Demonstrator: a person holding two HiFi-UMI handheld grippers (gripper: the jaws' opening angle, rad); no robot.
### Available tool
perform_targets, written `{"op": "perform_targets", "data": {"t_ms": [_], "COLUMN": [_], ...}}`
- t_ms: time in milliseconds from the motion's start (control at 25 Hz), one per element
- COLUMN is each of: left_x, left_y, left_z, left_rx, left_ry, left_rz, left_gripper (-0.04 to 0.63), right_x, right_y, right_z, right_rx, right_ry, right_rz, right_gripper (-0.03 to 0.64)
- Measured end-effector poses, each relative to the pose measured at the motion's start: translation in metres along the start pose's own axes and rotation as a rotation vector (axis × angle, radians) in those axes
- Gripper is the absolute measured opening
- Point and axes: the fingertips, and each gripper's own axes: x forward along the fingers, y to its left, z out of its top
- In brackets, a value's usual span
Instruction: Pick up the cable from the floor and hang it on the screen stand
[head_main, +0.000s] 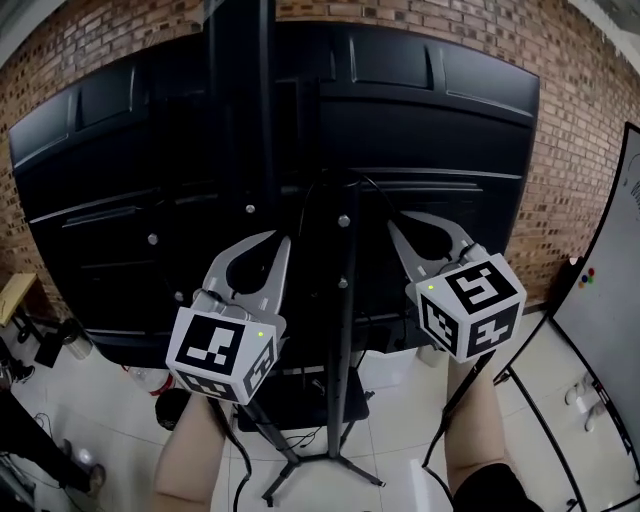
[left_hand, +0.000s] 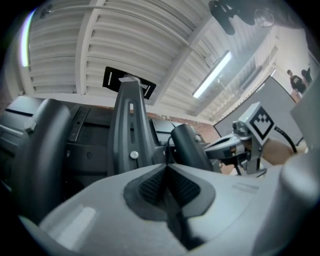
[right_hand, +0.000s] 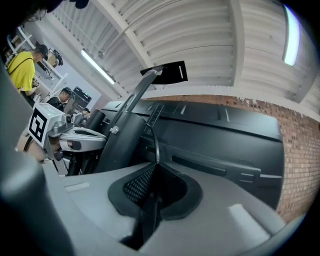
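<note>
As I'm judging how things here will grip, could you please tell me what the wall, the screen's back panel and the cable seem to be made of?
Wall: red-brown brick, rough and matte, with mortar joints showing.
Screen's back panel: probably moulded black plastic, with a slight sheen and pressed ribs.
Cable: thin, black and smooth; likely a rubber or PVC sheath, since it curves.

Screen rear (head_main: 130, 150): matt black plastic. Stand post (head_main: 346, 320): smooth black metal. Wall (head_main: 570, 120): rough brick. Floor (head_main: 400, 430): glossy white tile.
</note>
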Motion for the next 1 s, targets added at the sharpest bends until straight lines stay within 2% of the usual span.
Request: {"op": "perform_targets", "data": {"t_ms": [160, 440, 760, 880, 1000], "left_x": [-0.012, -0.031, -0.052, -0.062, -0.078], "left_y": [-0.012, -0.02, -0.03, -0.032, -0.027], "left_z": [-0.003, -0.003, -0.02, -0.027, -0.033], "left_rx": [0.01, -0.016, -0.055, -0.036, 0.027], "left_ry": [-0.022, -0.063, -0.056, -0.061, -0.063], "left_rz": [-0.048, -0.1, -0.121, -0.102, -0.042], "left_gripper": [0.005, 0.005, 0.005, 0.005, 0.005], "right_x": [-0.001, -0.003, -0.018, -0.023, -0.036], "right_y": [0.003, 0.02, 0.036, 0.037, 0.034], "right_z": [-0.02, -0.044, -0.038, -0.035, -0.033], "right_rx": [0.059, 0.106, 0.178, 0.134, 0.05], "right_ry": [-0.007, 0.017, -0.149, -0.194, -0.228], "right_rz": [-0.05, -0.062, -0.064, -0.098, -0.179], "right_gripper": [0.017, 0.017, 0.021, 0.026, 0.048]}}
